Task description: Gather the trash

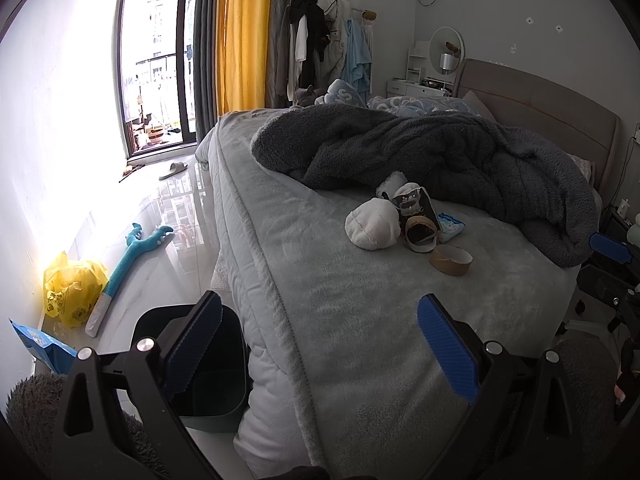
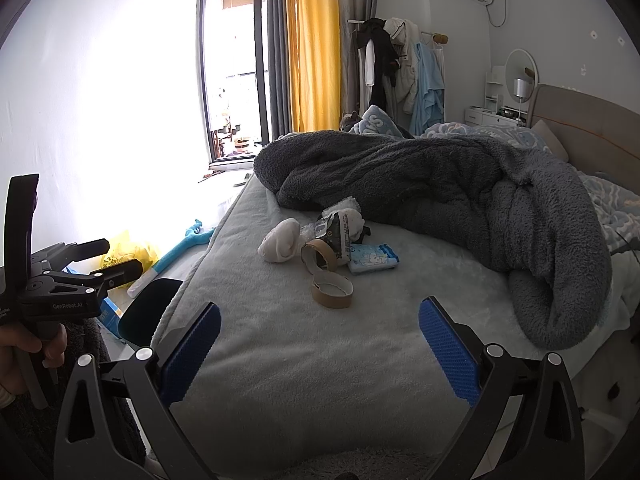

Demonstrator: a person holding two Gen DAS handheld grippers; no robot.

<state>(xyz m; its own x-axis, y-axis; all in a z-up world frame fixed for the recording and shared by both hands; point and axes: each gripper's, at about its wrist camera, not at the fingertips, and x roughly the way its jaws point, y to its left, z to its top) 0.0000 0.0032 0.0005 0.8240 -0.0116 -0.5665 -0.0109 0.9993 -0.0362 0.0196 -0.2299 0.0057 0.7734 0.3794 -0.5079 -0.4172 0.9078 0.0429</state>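
Both the left gripper (image 1: pixel 320 340) and right gripper (image 2: pixel 320 340) hold their jaws wide apart, gripping nothing, above the bed's (image 2: pixel 304 360) foot edge. Mid-bed lies the trash: tape rolls (image 2: pixel 332 290), a tissue pack (image 2: pixel 373 258), crumpled wrappers (image 2: pixel 338 228). The dark bin (image 1: pixel 212 384) stands on the floor beside the bed's corner.

bed cover (image 1: pixel 360 320): fuzzy cloth | tape ring (image 1: pixel 451 260): matt cardboard | floor (image 1: pixel 168 216): glossy

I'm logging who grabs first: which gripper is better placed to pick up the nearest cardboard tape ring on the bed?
Probably right. The right gripper is open and faces the tape ring almost straight ahead; the left gripper hangs over the bed's edge above the bin.
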